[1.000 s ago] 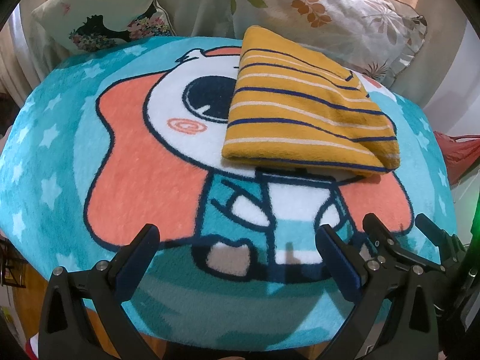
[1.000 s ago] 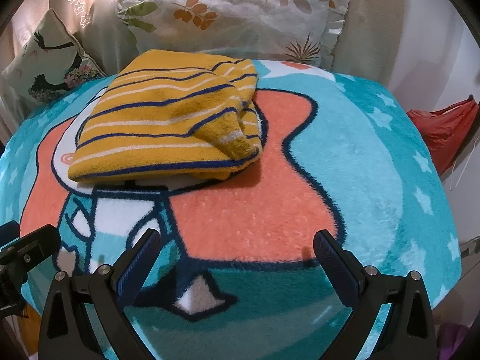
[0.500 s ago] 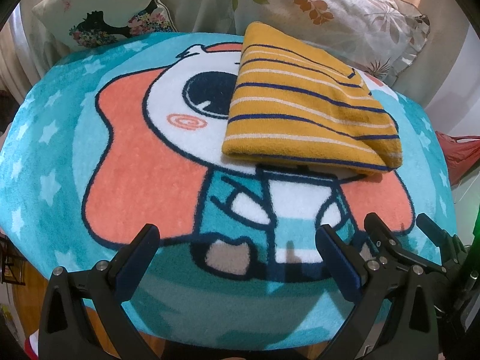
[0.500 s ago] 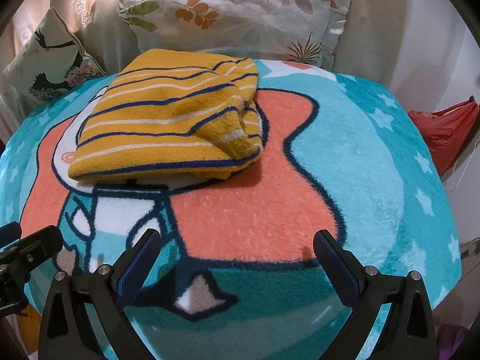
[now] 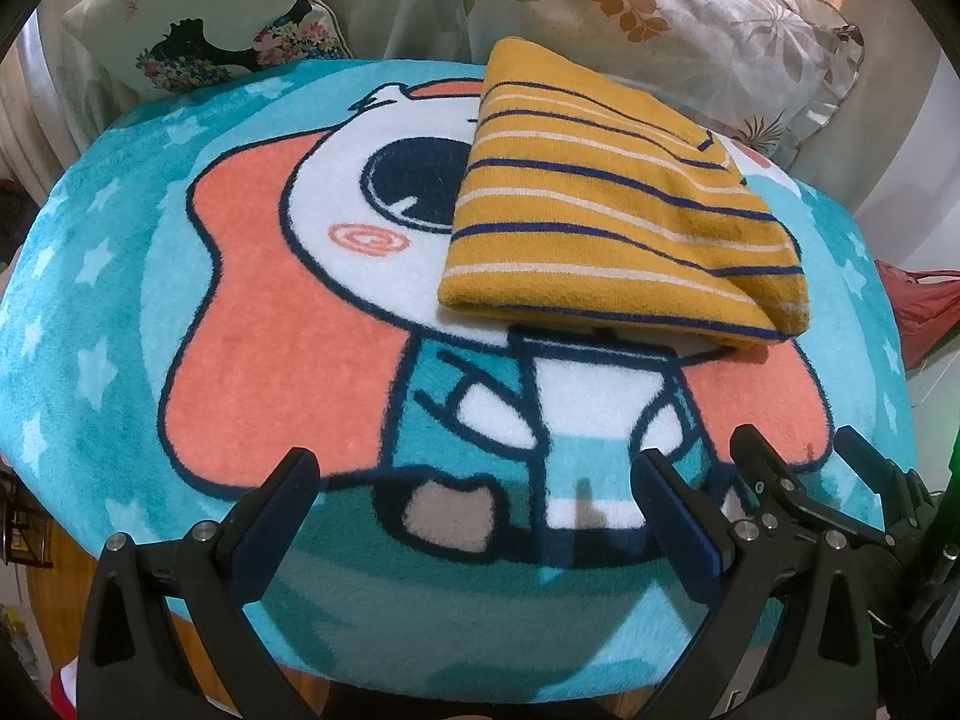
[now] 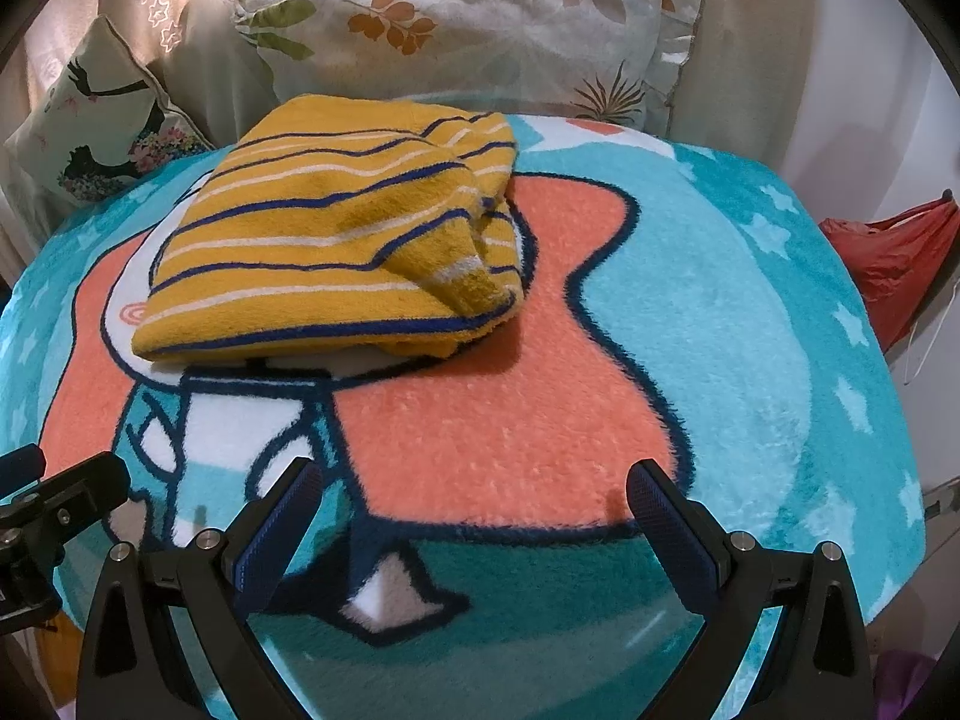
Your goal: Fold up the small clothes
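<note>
A folded yellow garment with navy and white stripes (image 5: 612,210) lies on the far part of a teal cartoon blanket (image 5: 120,312). It also shows in the right wrist view (image 6: 342,240), at upper left. My left gripper (image 5: 474,492) is open and empty, low over the blanket's near edge, well short of the garment. My right gripper (image 6: 474,492) is open and empty, also near the front edge. The right gripper's fingers (image 5: 780,492) show at the lower right of the left wrist view.
Two patterned pillows (image 5: 690,12) (image 5: 198,30) lean against the back behind the blanket. A red bag (image 6: 894,258) lies off the right side. The blanket's front edge drops off just below the grippers.
Both grippers have drifted back slightly, so the garment sits a little farther away. The garment and the jaws have not changed.
</note>
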The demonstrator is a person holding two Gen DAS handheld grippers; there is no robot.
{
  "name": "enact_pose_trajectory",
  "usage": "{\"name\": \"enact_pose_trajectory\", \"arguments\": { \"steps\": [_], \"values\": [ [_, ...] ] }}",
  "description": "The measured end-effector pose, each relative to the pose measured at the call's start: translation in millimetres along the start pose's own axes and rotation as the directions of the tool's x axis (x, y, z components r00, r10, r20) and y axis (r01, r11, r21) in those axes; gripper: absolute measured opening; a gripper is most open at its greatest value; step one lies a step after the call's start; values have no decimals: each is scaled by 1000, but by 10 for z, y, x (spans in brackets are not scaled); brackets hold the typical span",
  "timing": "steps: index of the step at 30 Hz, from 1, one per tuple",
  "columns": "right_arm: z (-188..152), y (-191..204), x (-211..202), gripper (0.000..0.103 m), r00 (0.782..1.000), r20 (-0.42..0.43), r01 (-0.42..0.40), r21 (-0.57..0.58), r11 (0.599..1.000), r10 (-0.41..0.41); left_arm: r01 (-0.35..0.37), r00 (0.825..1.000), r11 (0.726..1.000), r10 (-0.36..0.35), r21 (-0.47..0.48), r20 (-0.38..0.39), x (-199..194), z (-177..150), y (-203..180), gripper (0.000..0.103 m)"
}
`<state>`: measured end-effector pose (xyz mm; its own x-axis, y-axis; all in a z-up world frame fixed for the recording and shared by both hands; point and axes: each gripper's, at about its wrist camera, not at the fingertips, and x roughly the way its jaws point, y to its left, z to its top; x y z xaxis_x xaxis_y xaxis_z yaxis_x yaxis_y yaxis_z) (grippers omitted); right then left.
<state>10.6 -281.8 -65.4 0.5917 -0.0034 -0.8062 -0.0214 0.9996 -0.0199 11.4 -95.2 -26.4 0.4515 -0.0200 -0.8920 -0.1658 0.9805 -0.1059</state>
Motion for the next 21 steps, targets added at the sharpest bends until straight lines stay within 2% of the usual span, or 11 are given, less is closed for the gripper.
{"name": "enact_pose_trajectory", "arguments": {
  "steps": [21],
  "values": [
    [83,-36,48,103,1000,12,-18,-5,1000,18,-17,1000,1000,17,-7,-3,42,74,-45,103]
  ]
}}
